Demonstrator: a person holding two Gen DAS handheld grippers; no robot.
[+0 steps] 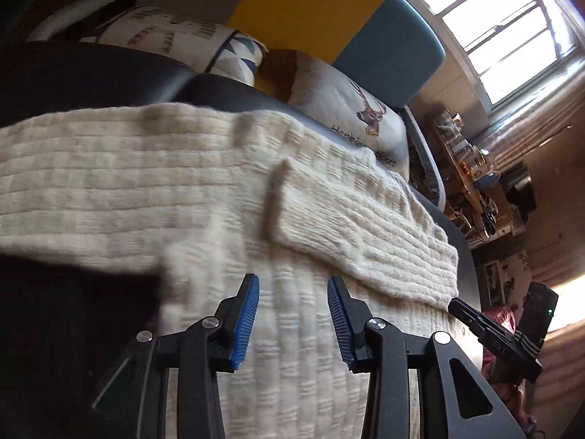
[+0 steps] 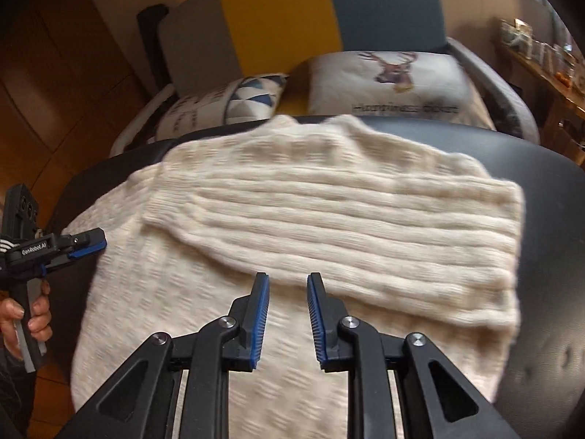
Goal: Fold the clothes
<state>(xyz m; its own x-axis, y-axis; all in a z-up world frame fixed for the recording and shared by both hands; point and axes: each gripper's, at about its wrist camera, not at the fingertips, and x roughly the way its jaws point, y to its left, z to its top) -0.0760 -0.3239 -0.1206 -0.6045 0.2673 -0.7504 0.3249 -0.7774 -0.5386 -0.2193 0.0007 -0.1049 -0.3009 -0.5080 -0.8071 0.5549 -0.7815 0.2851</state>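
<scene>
A cream knitted sweater (image 1: 146, 183) lies spread on a black padded seat (image 1: 91, 73). One sleeve (image 2: 365, 226) is folded across the body of the sweater (image 2: 182, 292). My left gripper (image 1: 292, 277) hovers over the sweater's lower part, open, with nothing between its blue pads. My right gripper (image 2: 289, 274) hangs just in front of the folded sleeve's edge, open by a narrow gap, also holding nothing. In the right wrist view the left gripper (image 2: 97, 241) shows at the sweater's left edge, held by a hand (image 2: 36, 314). The right gripper (image 1: 460, 307) shows at the sweater's right edge in the left wrist view.
Behind the black seat (image 2: 548, 219) lie a deer-print cushion (image 2: 395, 77) and a cushion with blue triangles (image 2: 252, 98), against a grey, yellow and blue backrest (image 2: 285, 22). A cluttered shelf (image 1: 468, 161) and a bright window (image 1: 504, 29) are to the right.
</scene>
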